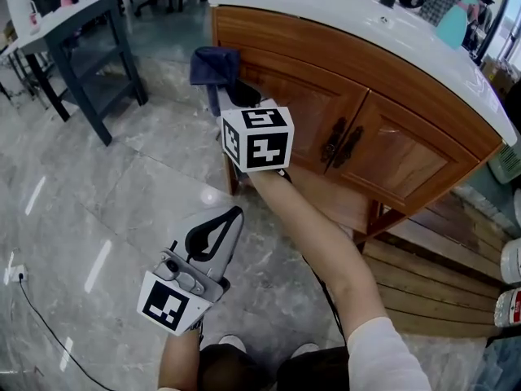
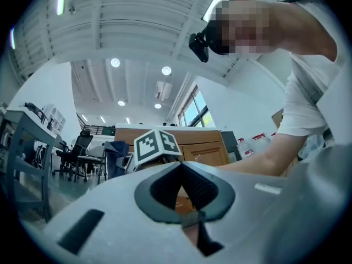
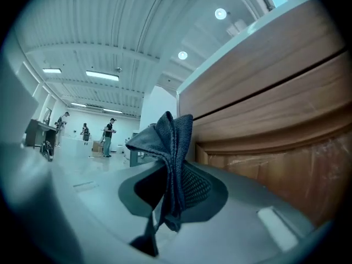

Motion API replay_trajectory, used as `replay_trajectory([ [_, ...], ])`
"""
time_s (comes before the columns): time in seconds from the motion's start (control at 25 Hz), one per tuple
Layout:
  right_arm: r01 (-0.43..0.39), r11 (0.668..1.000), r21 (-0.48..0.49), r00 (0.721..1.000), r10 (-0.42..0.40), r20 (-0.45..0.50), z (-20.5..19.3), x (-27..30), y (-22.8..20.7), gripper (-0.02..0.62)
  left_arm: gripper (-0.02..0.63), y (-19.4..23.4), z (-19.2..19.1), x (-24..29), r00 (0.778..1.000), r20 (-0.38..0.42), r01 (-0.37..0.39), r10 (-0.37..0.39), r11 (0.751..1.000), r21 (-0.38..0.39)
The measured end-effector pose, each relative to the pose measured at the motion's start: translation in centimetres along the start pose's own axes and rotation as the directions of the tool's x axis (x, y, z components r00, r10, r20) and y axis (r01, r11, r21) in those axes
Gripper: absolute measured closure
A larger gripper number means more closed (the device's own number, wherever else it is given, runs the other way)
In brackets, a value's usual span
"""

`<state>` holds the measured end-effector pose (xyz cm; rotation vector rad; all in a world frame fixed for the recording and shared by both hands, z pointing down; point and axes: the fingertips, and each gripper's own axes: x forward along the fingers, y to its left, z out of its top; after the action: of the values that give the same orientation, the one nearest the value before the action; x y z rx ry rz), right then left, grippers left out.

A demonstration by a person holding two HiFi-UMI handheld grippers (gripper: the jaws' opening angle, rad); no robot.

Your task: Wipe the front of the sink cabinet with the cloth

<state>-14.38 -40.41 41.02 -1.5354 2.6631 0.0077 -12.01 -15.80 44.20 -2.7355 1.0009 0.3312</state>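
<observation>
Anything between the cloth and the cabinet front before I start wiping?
Nothing visible. The cloth, pinched in the right gripper, hangs right beside the wooden cabinet front near its left end, with no object between them. The dark door handles sit further along, mid-cabinet.

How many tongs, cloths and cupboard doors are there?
Tongs: 2 (left tongs, right tongs)
Cloth: 1
Doors: 2 (left door, right door)
Total: 5
</observation>
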Motion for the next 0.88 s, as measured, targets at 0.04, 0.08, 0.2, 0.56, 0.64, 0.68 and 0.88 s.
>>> replay_trajectory([
  [0.04,0.020,1.000,0.004,1.000,-0.020,-0.012,-0.4,0.2,-0.4,0.528,0.601,-0.3,-0.1,0.0,1.000,-0.005,0.004,-0.004,1.000,0.003],
  [0.08,0.041,0.999,0.012,0.999,-0.040,-0.021,-0.8,0.3,-0.9,0.528,0.601,-0.5,-0.3,0.0,1.000,-0.013,0.008,-0.008,1.000,0.007],
  [0.2,0.074,0.996,0.042,0.997,-0.074,-0.023,-0.8,0.5,-2.1,0.528,0.603,-0.7,-0.5,0.1,1.000,-0.022,0.018,-0.018,1.000,0.014],
  [0.56,0.097,0.980,0.172,0.995,-0.099,-0.001,-0.3,-2.0,-4.3,0.532,0.603,-0.5,-1.4,-0.1,0.998,-0.061,0.022,-0.023,1.000,-0.004],
  [0.64,0.104,0.979,0.175,0.994,-0.106,0.005,0.0,-2.6,-4.7,0.532,0.603,-0.5,-1.5,0.1,0.997,-0.067,0.026,-0.025,1.000,0.007],
  [0.68,0.109,0.979,0.173,0.994,-0.112,0.007,0.0,-2.9,-5.0,0.531,0.603,-0.6,-1.7,0.1,0.997,-0.072,0.027,-0.026,1.000,0.014],
  [0.88,0.136,0.977,0.161,0.990,-0.141,0.014,-0.4,-5.0,-6.4,0.532,0.601,-1.5,-1.8,0.5,0.996,-0.071,0.056,-0.053,0.998,0.031],
])
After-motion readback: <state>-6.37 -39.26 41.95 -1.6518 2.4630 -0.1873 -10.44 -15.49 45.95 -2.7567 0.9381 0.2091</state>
